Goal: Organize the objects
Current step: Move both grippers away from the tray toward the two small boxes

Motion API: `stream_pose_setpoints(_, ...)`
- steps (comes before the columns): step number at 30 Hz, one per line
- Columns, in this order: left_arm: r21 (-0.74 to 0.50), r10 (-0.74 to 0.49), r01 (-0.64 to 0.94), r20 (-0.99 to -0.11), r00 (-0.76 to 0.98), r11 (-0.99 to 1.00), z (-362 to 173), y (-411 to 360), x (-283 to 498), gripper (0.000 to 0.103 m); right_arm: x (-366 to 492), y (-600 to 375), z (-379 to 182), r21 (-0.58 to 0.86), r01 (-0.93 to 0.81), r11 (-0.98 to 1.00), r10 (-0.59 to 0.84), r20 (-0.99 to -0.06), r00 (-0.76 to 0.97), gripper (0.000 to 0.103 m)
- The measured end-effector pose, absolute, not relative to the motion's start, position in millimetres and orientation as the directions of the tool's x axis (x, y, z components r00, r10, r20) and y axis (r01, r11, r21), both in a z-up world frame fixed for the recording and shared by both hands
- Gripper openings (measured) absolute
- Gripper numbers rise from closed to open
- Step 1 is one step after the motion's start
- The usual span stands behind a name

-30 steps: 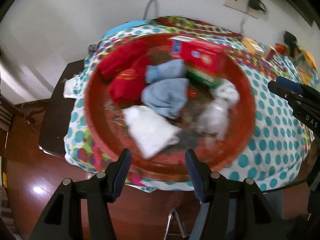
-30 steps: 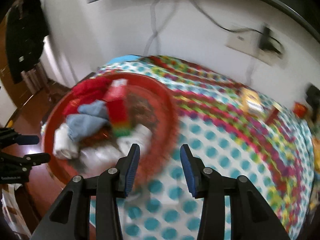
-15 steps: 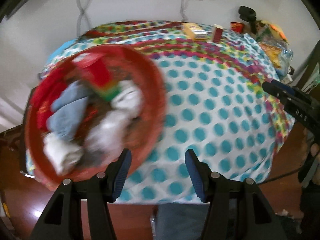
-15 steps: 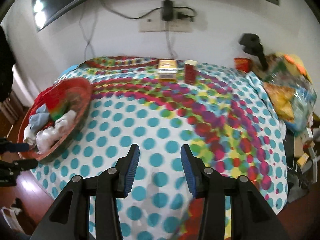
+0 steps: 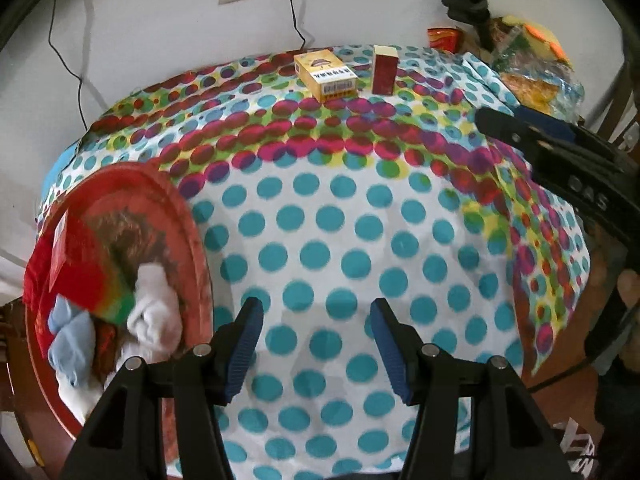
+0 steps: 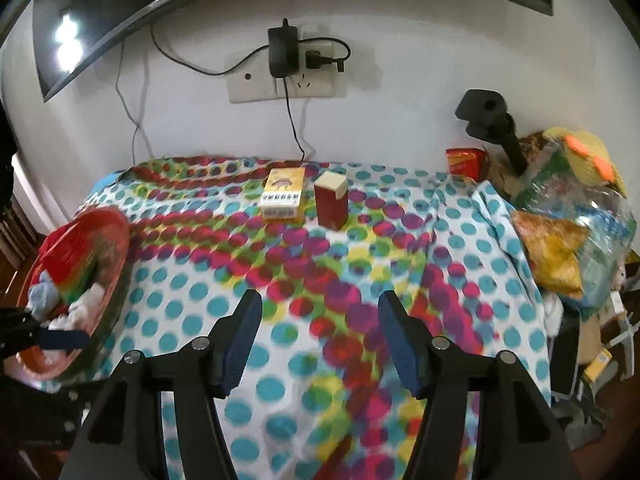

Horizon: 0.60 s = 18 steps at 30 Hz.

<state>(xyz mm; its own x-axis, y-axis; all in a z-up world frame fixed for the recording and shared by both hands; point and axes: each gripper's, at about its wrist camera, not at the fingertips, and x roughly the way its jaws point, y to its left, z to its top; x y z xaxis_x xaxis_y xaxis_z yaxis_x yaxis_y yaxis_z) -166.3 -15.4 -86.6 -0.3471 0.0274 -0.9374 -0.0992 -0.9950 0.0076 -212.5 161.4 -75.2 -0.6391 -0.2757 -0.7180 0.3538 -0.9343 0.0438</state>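
Observation:
A round red tray at the table's left edge holds rolled white, blue and red cloths and a red box. Far back on the dotted tablecloth a yellow box lies flat beside an upright dark red box. My left gripper hangs open over the cloth just right of the tray, nothing between its fingers. My right gripper is over the cloth's middle, its jaws opening and empty; it also shows as a dark bar at the right of the left wrist view.
A wall socket with a plugged charger and cables is behind the table. Snack bags and a black handled tool crowd the right end. A hand shows at far right. Dark wooden floor lies beyond the table edges.
Both views have swept rightwards off the red tray onto the dotted cloth, so the two boxes at the back now show. The right gripper's fingers stand wider apart than before.

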Motion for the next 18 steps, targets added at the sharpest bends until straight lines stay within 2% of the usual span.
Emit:
stream_pose_setpoints(4, -0.017, 0.042, -0.079, -0.943, -0.331, -0.997, -92.8, -18.4, -182.6, 0.057, -251.0, 149.7, -87.4, 0.022, 0.351, -0.936, -0.259, -0.717, -0.648, 0.058)
stream_pose_setpoints(9, 0.013, 0.016, -0.087, -0.945, -0.326, -0.996, -100.3, -19.6, -199.1, 0.057, -297.1, 136.8, -104.1, 0.023, 0.330, -0.944, -0.243, -0.725, -0.645, 0.058)
stream_pose_setpoints(18, -0.022, 0.043, -0.072, -0.946, -0.321, -0.997, -108.4, -31.5, -222.0, 0.057, -339.7, 125.9, -131.0, 0.030, 0.322, -0.946, -0.241, -0.731, -0.639, 0.059)
